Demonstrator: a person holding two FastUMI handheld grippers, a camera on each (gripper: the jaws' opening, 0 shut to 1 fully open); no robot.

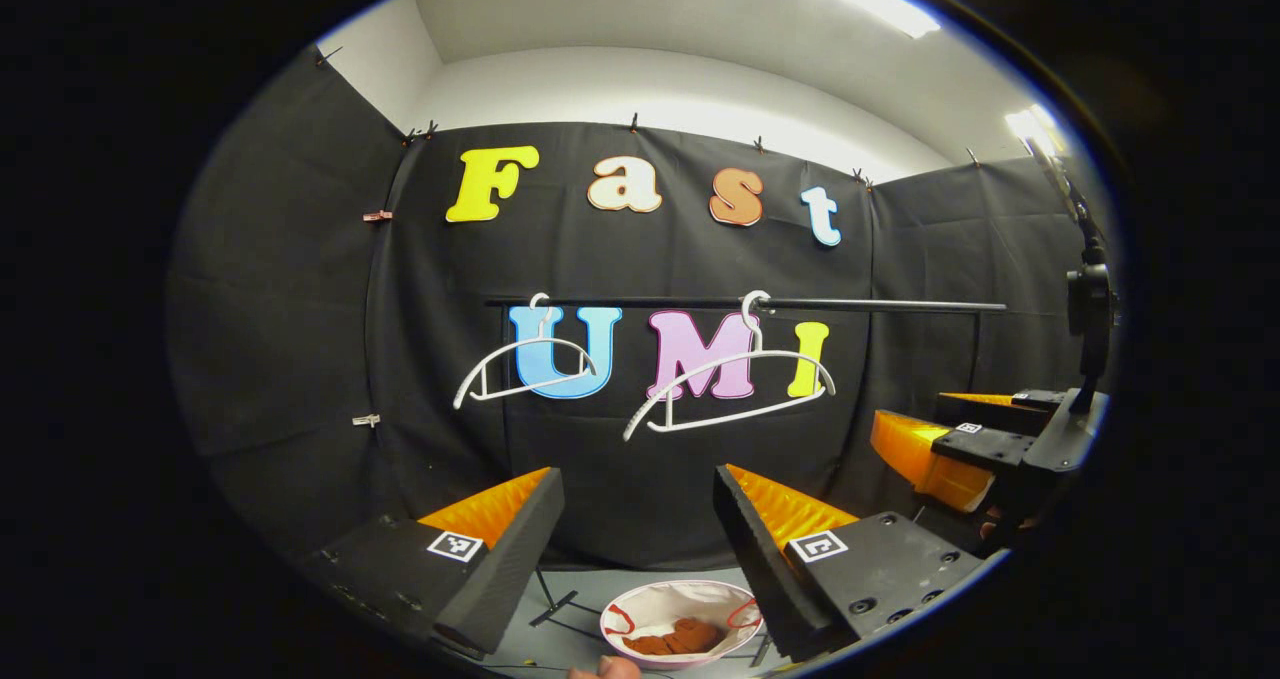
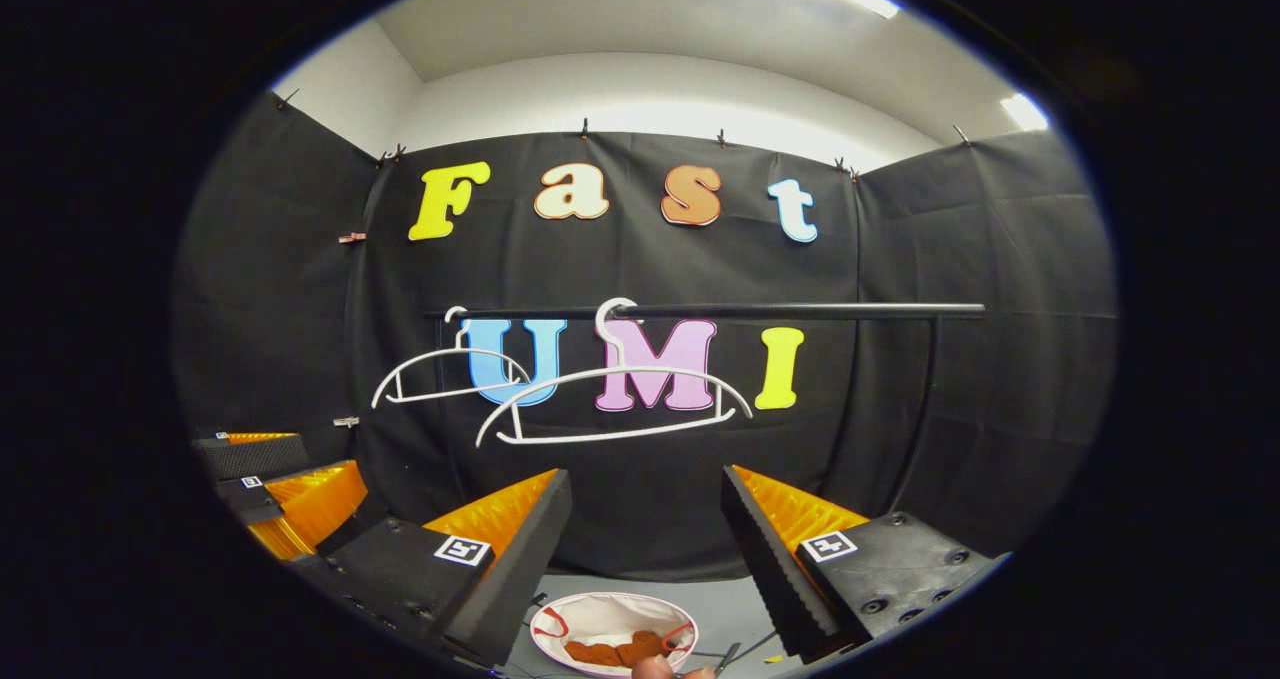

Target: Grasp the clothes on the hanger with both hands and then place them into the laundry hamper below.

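Rust-brown clothes (image 1: 680, 639) lie inside the round white fabric laundry hamper (image 1: 640, 604) on the floor.
Left claw (image 1: 640, 519) wide, empty; right claw (image 2: 645, 519) wide, empty. Two bare white plastic hangers (image 1: 730, 384) hang on the black rail (image 1: 880, 306).

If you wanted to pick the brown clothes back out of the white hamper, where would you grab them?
Probably from straight above, through the hamper's open top. The brown clothes lie low and crumpled at the bottom, so pinching a raised fold near the middle of the heap looks easiest. The rim walls block any sideways approach.
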